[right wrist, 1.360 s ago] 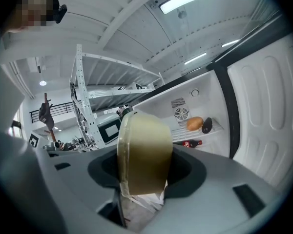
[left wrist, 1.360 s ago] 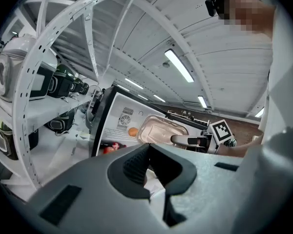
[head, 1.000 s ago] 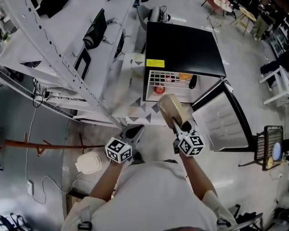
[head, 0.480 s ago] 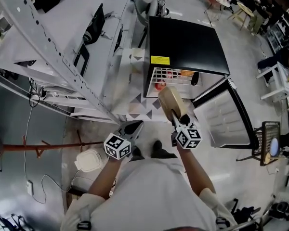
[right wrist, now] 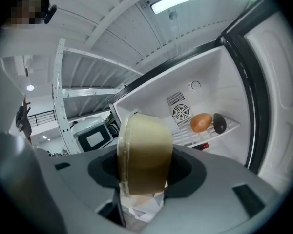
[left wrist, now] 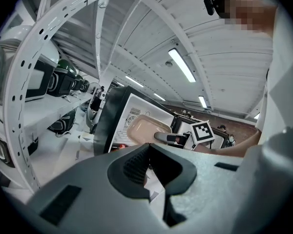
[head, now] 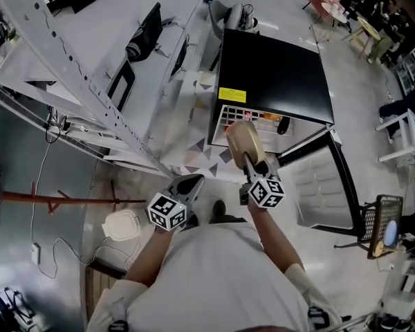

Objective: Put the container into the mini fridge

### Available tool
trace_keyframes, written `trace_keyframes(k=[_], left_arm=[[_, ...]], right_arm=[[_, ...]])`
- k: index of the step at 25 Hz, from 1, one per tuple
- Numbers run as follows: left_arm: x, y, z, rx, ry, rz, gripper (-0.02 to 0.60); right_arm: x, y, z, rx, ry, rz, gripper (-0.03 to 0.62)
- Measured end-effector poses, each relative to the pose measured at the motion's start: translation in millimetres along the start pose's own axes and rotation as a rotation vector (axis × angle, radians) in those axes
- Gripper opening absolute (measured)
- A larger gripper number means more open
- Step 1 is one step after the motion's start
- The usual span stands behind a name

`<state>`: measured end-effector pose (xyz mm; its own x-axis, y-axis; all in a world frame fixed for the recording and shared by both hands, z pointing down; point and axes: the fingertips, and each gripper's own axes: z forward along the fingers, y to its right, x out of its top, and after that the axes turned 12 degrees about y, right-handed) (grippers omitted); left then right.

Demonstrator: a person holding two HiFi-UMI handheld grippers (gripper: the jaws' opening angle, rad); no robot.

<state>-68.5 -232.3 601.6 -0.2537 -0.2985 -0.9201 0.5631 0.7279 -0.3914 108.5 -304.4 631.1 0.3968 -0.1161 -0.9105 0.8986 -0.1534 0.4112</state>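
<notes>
A: Where is the container (head: pixel 243 141)?

B: In the right claw (head: pixel 252 166). In the right gripper view the two jaws press on its sides, and the container (right wrist: pixel 144 150) stands on edge between them, tan with a pale rim.

A: And the mini fridge (head: pixel 275 75)?

B: At twelve o'clock from the container in the head view. It has a black top and a white inside, and its door (head: pixel 326 185) stands swung out toward four o'clock.

A: Is the container inside?

B: Not on a shelf. It hangs just before the open front, at the lower edge of the opening.

A: What is in the fridge?

B: The right gripper view shows a wire shelf (right wrist: pixel 212 130) at three o'clock from the container. On it sit an orange round thing (right wrist: pixel 201 122) and a dark thing (right wrist: pixel 219 123), just beside each other. Something small and red lies under the shelf; I cannot tell what.

A: The other claw?

B: The left claw (head: pixel 188 185) sits at eight o'clock from the right one, over the floor (head: pixel 373 88). In its own view the left claw (left wrist: pixel 147 152) has its tips together, with nothing between them. The mini fridge (left wrist: pixel 118 118) lies beyond it.
</notes>
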Motion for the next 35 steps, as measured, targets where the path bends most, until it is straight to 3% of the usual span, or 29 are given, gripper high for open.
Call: trace_keyframes(k=[18, 35], left_arm=[[4.8, -7.3, 15.7, 0.113, -0.006, 0.043, 0.003], [4.4, -17.8, 6.7, 0.176, -0.033, 0.049, 0.003]], right_arm=[[-39.8, 55.3, 86.6, -0.086, 0.045, 0.641, 0.213], [-67.4, 71.3, 132.8, -0.159, 0.082, 0.936, 0.215]])
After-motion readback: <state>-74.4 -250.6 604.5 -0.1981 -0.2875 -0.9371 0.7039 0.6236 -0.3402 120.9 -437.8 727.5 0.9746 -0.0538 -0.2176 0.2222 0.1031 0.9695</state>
